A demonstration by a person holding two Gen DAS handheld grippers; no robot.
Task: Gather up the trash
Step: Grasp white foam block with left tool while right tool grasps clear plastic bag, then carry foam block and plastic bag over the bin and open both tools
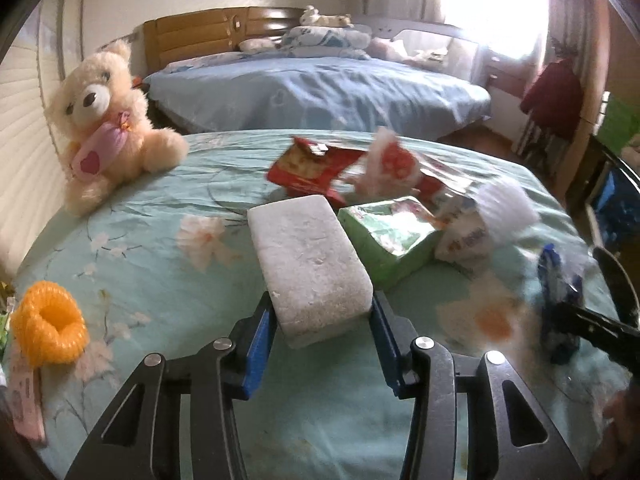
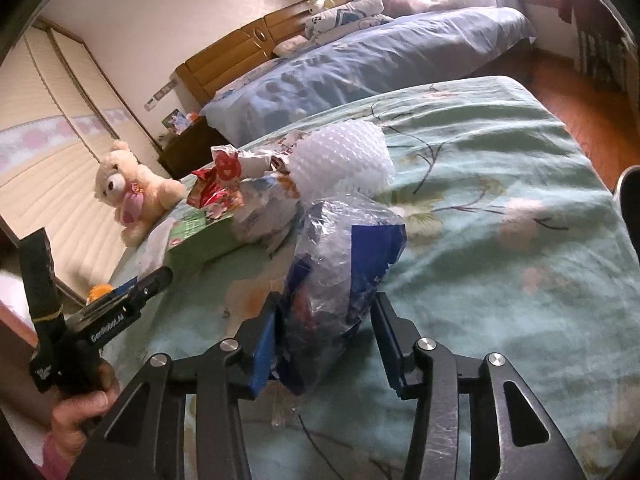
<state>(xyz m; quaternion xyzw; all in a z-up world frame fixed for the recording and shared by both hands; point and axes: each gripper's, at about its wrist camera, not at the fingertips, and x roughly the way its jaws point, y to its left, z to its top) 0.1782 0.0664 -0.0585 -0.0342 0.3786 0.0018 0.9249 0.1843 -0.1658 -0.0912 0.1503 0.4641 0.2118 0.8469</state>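
White foam, a stiff rectangular block (image 1: 310, 264), is sitting between the blue pads of the left gripper (image 1: 322, 330), near end in; the pads are pressing on its two long sides, so the block is clamped there, its far part sticking out over the mint floral bedspread (image 1: 160, 208). I judge it as very light and rigid but crumbly: a hard squeeze is likely denting or flaking it, and holding it across the narrow width near one end is looking adequate since little weight is levering on the pads.

The right gripper (image 2: 324, 340) is straddling a crumpled clear-and-blue plastic bag (image 2: 340, 256). Its left pad is touching the film; the right pad is standing just clear of it, so I am reading these jaws as still apart around the bag, not gripping. The bag is looking soft, slippery and springy, so gathering a thick bunched fold should be holding better than pinching a single layer.

More trash is lying just beyond: a green packet (image 1: 384, 236), a red wrapper (image 1: 308, 170), white bubble wrap (image 2: 340, 156). A teddy bear (image 1: 106, 120) is sitting well apart at the bed's left side, an orange coil (image 1: 50, 322) near the left edge. Open bedspread is lying to the right; the bed is dropping to wooden floor (image 2: 580, 116) beyond.
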